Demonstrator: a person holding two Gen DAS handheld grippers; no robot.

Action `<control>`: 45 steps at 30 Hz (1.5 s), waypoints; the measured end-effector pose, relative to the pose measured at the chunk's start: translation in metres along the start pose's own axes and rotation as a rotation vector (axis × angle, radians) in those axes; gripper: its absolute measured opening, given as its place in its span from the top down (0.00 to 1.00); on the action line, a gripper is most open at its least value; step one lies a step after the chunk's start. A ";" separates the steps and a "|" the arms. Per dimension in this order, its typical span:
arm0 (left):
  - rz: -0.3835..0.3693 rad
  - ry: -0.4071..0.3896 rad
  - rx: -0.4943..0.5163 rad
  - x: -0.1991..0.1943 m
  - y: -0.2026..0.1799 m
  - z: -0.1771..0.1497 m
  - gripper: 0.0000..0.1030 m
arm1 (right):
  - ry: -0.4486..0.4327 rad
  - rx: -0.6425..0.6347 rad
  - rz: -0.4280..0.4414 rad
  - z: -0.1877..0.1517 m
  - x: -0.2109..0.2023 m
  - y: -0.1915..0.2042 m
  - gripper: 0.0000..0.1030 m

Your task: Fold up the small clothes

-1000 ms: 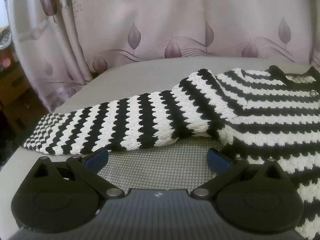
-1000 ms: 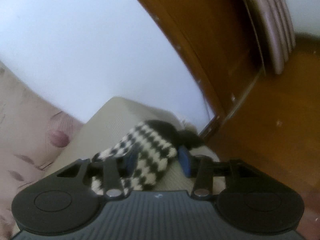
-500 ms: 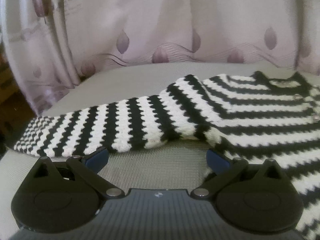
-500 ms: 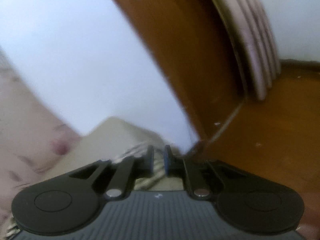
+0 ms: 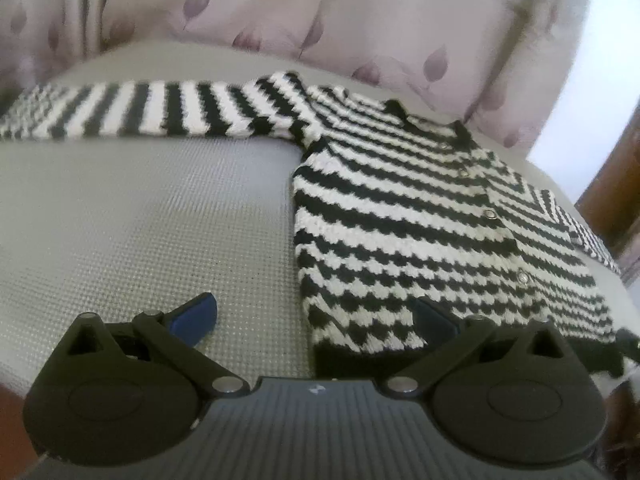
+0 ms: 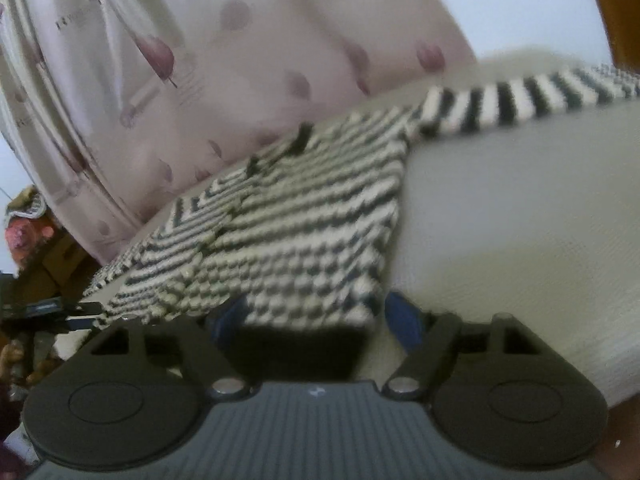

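A small black-and-white striped knit cardigan (image 5: pixel 420 216) lies flat on a grey textured cushion (image 5: pixel 152 216), buttons up, one sleeve (image 5: pixel 152 112) stretched out to the left. My left gripper (image 5: pixel 316 316) is open, its jaws standing either side of the cardigan's lower left hem corner. In the right wrist view the cardigan (image 6: pixel 300 224) lies with its other sleeve (image 6: pixel 520 100) stretched to the far right. My right gripper (image 6: pixel 316 320) is open, its jaws astride the black hem at the near right corner.
A pink curtain with leaf print (image 5: pixel 320 12) hangs close behind the cushion. A brown wooden door or frame (image 5: pixel 616 184) stands at the right. Cluttered items (image 6: pixel 28 240) sit at the left in the right wrist view. Bare cushion (image 6: pixel 520 240) lies right of the cardigan.
Both grippers moved from the sleeves to the cardigan's hem. The right gripper closed on the right sleeve half a second ago and now stands open at the hem.
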State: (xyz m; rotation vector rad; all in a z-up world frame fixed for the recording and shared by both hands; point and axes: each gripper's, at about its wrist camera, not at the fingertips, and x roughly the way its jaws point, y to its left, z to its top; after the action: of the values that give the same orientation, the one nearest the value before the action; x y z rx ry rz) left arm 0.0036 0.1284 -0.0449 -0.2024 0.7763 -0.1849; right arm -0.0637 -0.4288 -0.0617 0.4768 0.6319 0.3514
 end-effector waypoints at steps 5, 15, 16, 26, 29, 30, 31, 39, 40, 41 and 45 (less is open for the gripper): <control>-0.034 -0.041 0.031 -0.002 -0.013 -0.012 0.35 | -0.003 0.052 -0.002 -0.002 0.012 0.002 0.87; -0.110 -0.043 -0.066 -0.024 0.005 -0.007 0.91 | -0.063 0.238 0.051 0.000 -0.009 -0.019 0.92; -0.108 -0.045 -0.062 -0.030 0.006 -0.008 0.92 | -0.069 0.257 0.056 0.001 -0.016 -0.020 0.92; -0.064 -0.034 0.030 -0.034 0.001 -0.024 0.91 | -0.029 0.370 0.050 -0.022 -0.042 -0.022 0.90; 0.000 -0.088 0.070 -0.038 -0.001 -0.023 0.58 | -0.019 0.425 0.070 -0.025 -0.038 -0.031 0.85; 0.017 -0.124 0.074 -0.043 -0.002 -0.021 0.33 | -0.046 0.399 0.047 -0.021 -0.042 -0.030 0.84; 0.023 -0.167 0.072 -0.050 -0.003 -0.018 0.10 | -0.085 0.391 0.056 -0.017 -0.047 -0.032 0.84; 0.032 -0.288 0.114 -0.037 -0.035 0.027 0.00 | -0.321 0.489 -0.024 0.026 -0.092 -0.092 0.29; 0.024 -0.280 0.089 -0.028 -0.036 0.032 0.00 | -0.330 0.489 -0.033 0.029 -0.094 -0.097 0.29; 0.010 -0.272 0.054 -0.018 -0.038 0.038 0.00 | -0.338 0.477 -0.055 0.035 -0.094 -0.104 0.29; -0.033 -0.267 -0.054 0.021 -0.049 0.055 0.00 | -0.367 0.454 -0.148 0.063 -0.090 -0.145 0.29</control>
State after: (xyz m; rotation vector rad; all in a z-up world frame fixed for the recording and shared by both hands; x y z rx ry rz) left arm 0.0523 0.0825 -0.0086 -0.2852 0.5131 -0.1641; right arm -0.0674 -0.6104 -0.0498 0.8996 0.3818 -0.0289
